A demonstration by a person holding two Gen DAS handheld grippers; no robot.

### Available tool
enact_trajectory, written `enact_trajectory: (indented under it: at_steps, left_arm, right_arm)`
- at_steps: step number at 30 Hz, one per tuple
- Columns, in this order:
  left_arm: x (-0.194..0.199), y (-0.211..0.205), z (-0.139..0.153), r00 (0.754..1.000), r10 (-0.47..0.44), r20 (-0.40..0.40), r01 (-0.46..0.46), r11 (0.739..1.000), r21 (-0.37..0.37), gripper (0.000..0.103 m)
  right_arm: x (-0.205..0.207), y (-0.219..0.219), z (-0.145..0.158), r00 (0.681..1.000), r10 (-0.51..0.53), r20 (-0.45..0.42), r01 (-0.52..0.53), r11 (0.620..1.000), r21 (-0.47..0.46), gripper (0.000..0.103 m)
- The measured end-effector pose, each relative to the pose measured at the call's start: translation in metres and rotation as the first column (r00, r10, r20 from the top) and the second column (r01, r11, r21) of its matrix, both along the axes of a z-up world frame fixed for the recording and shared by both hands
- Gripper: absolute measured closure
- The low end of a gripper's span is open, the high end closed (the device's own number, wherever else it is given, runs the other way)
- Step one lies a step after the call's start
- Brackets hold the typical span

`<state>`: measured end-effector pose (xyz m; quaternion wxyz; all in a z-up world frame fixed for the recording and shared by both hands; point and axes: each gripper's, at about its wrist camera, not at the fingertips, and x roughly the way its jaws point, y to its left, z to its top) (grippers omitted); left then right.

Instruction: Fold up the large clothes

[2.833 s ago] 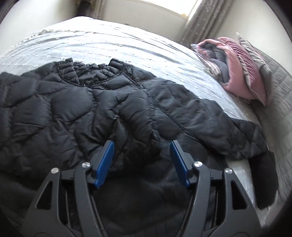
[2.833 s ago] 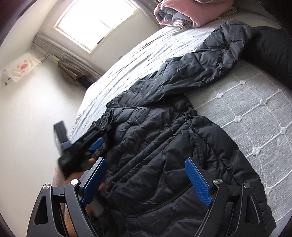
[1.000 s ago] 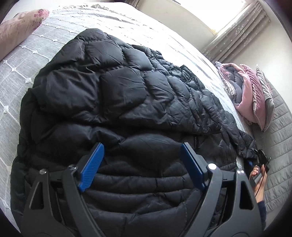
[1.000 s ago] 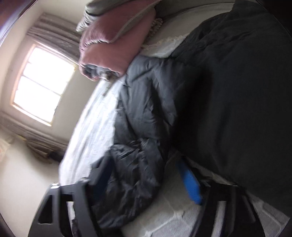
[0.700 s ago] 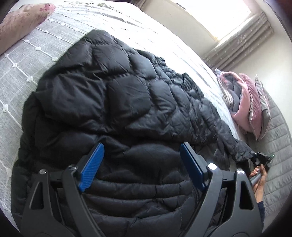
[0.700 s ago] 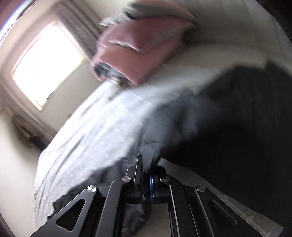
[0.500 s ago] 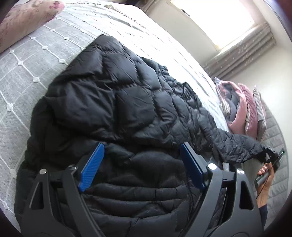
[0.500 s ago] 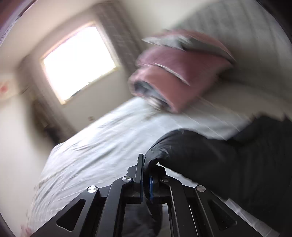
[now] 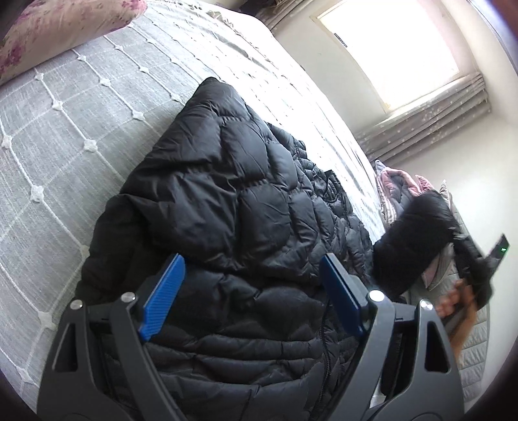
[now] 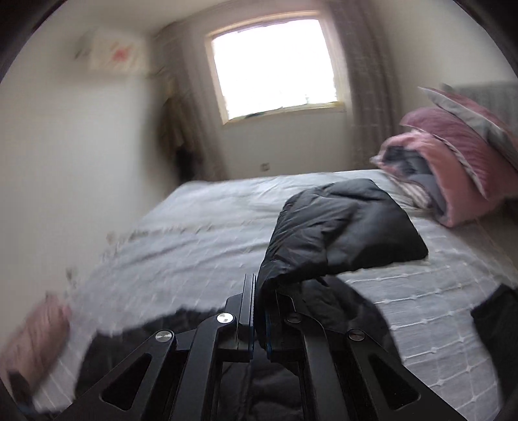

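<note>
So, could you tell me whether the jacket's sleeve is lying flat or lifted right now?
Lifted: the right gripper is shut on the sleeve, whose cuff end hangs above the bed.

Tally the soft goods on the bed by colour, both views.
Black: 1, the puffer jacket, its sleeve clamped in the right gripper
Pink: 1, folded quilt by the headboard
Pink floral: 1, pillow
Grey: 1, bedspread
Total: 4
</note>
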<state>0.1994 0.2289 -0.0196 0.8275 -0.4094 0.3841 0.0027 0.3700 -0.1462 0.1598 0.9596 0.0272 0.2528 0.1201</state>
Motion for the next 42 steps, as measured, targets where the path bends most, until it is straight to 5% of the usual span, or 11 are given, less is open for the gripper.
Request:
enact_trajectory:
  at_steps: [3, 7, 10, 20, 25, 28, 34, 36, 38, 42]
  left_arm:
    - [-0.002, 0.007, -0.002, 1.000, 0.005, -0.004, -0.005, 1.000, -0.018, 0.018]
    - [-0.003, 0.017, -0.005, 1.000, 0.021, -0.006, -0.022, 0.998, -0.054, 0.018]
    - [-0.003, 0.021, -0.007, 1.000, 0.029, -0.010, -0.030, 0.997, -0.073, 0.018]
    - [-0.003, 0.021, -0.011, 0.999, 0.033, -0.014, -0.034, 0.994, -0.102, 0.018]
    - [-0.001, 0.020, -0.012, 0.999, 0.030, -0.018, -0.032, 0.995, -0.098, 0.018]
    - [0.000, 0.018, -0.013, 0.999, 0.024, -0.021, -0.026, 0.995, -0.101, 0.018]
    - [-0.002, 0.026, -0.014, 0.999, 0.043, -0.025, -0.045, 0.993, -0.108, 0.018]
    - [-0.001, 0.028, -0.017, 0.998, 0.042, -0.047, -0.046, 0.994, -0.097, 0.018]
    - [0.000, 0.027, -0.021, 0.996, 0.027, -0.080, -0.031, 0.998, -0.061, 0.018]
    - [-0.003, 0.036, -0.023, 0.996, 0.033, -0.083, -0.040, 0.995, -0.089, 0.018]
  right_arm:
    - [-0.004, 0.051, -0.051, 0.996, 0.084, -0.035, -0.090, 0.975, -0.203, 0.099]
    - [-0.009, 0.086, -0.123, 0.970, 0.165, -0.176, -0.217, 0.918, -0.331, 0.099]
    - [-0.018, 0.097, -0.148, 0.947, 0.212, -0.243, -0.291, 0.886, -0.362, 0.098]
    - [-0.049, 0.117, -0.146, 0.890, 0.366, -0.272, -0.446, 0.822, -0.355, 0.074]
    - [-0.060, 0.118, -0.152, 0.828, 0.434, -0.354, -0.538, 0.792, -0.289, 0.073]
    - [-0.068, 0.125, -0.162, 0.810, 0.432, -0.396, -0.564, 0.759, -0.327, 0.073]
    - [-0.078, 0.097, -0.130, 0.823, 0.451, -0.345, -0.520, 0.843, -0.138, 0.072]
    - [-0.091, 0.083, -0.119, 0.844, 0.404, -0.354, -0.476, 0.868, -0.143, 0.065]
    - [-0.103, 0.061, -0.115, 0.875, 0.292, -0.386, -0.377, 0.911, -0.166, 0.042]
    - [-0.145, -0.014, -0.119, 0.867, 0.163, -0.472, -0.199, 0.979, -0.029, 0.039]
